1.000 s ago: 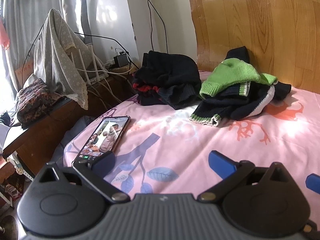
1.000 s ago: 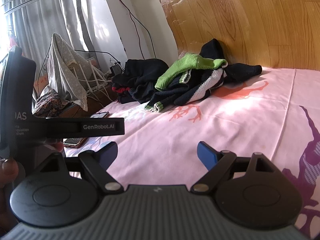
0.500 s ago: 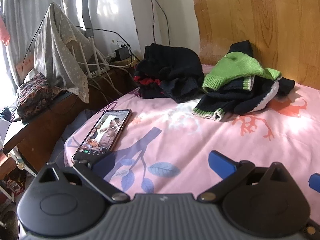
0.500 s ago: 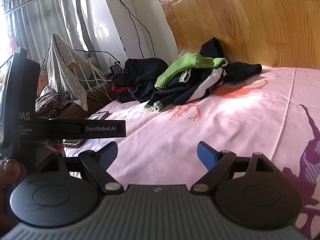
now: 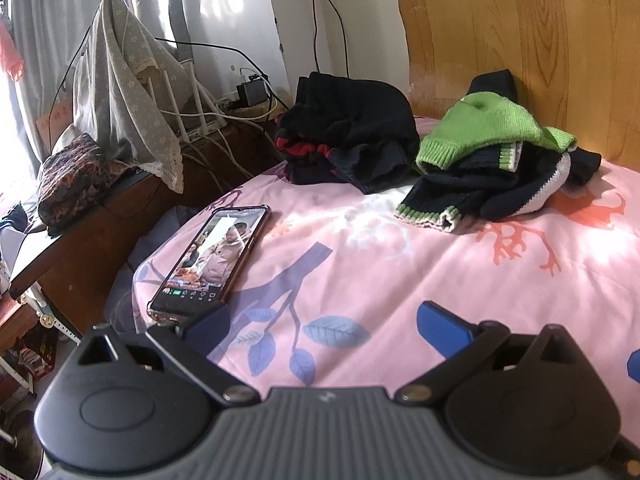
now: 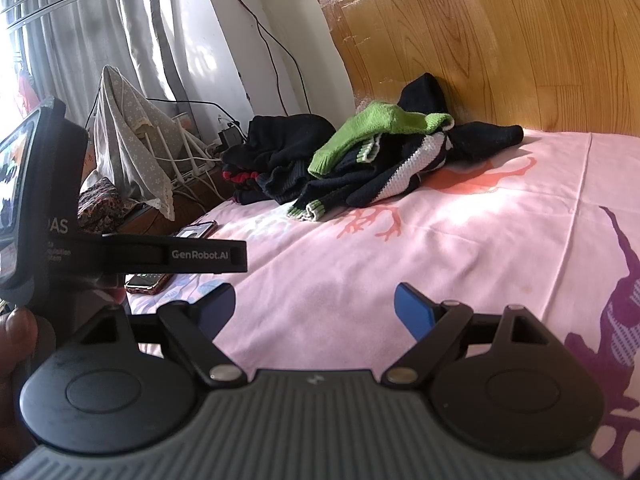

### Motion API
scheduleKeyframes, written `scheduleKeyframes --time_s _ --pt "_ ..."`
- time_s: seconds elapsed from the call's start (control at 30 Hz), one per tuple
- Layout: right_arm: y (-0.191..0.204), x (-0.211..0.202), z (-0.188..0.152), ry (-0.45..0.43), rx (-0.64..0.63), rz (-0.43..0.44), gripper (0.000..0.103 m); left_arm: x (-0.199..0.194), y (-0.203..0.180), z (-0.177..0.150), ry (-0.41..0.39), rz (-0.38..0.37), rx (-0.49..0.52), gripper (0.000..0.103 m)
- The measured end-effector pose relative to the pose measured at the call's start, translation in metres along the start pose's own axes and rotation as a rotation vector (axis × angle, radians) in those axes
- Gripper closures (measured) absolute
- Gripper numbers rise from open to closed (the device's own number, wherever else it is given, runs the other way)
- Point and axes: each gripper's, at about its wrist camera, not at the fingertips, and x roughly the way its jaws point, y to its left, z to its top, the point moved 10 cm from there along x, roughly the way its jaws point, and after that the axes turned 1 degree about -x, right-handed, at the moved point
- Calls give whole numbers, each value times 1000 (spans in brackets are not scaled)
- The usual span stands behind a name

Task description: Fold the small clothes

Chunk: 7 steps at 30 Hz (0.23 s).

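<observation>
A crumpled green, navy and white knit sweater (image 5: 492,168) lies at the far side of the pink bedsheet (image 5: 400,264), by the wooden headboard; it also shows in the right wrist view (image 6: 380,160). A heap of dark clothes with red trim (image 5: 352,136) lies to its left, also in the right wrist view (image 6: 276,156). My left gripper (image 5: 324,320) is open and empty above the sheet, well short of the clothes. My right gripper (image 6: 316,308) is open and empty too, with the left tool's body (image 6: 48,216) beside it on the left.
A smartphone (image 5: 212,260) with its screen lit lies on the sheet near the left gripper's left finger. A wooden bedside table (image 5: 92,220) with cables, a cloth-draped router (image 5: 124,92) and a patterned bag stands left of the bed. The wooden headboard (image 5: 540,48) closes the far side.
The left gripper has moved a little left and nearer the bed, so the phone and clothes sit further right in its view. The right gripper has barely moved. Both stay open.
</observation>
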Motion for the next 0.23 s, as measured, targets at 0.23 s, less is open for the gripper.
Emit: scheduleKeyframes --time_s 0.23 --pt "-2 0 0 -1 0 -3 15 -8 -9 7 -36 -47 15 0"
